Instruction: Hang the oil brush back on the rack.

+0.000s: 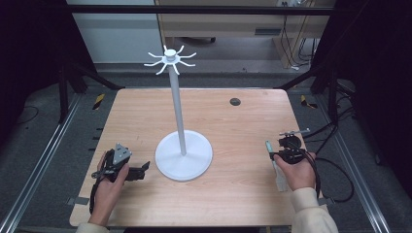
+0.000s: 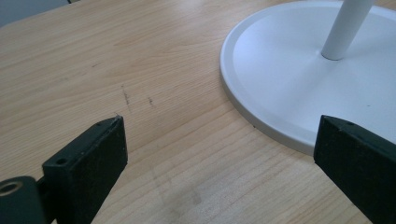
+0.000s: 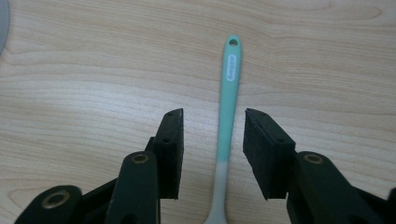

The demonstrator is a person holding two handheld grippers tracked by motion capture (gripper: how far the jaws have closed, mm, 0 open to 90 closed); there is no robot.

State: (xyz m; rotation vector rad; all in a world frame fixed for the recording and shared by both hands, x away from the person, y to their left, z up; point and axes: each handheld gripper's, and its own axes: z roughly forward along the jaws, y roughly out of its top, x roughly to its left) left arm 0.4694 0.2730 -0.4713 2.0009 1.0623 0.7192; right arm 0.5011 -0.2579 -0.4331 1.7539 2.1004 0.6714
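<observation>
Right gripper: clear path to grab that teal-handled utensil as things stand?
Likely yes. The right gripper is open with its jaws either side of the utensil's handle, which lies flat on the table; nothing sits between them.

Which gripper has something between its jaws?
The right gripper: its open jaws straddle the mint-green utensil handle lying on the table. The left gripper's frame bare wood.

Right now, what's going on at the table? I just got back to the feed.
A person works two handheld grippers at a wooden table. The right gripper is open, jaws straddling the handle of a mint-green utensil that lies flat on the table, not yet gripped. The left gripper is open too, holding nothing, beside the round base of the white hook stand. The stand's hooks are bare.
</observation>
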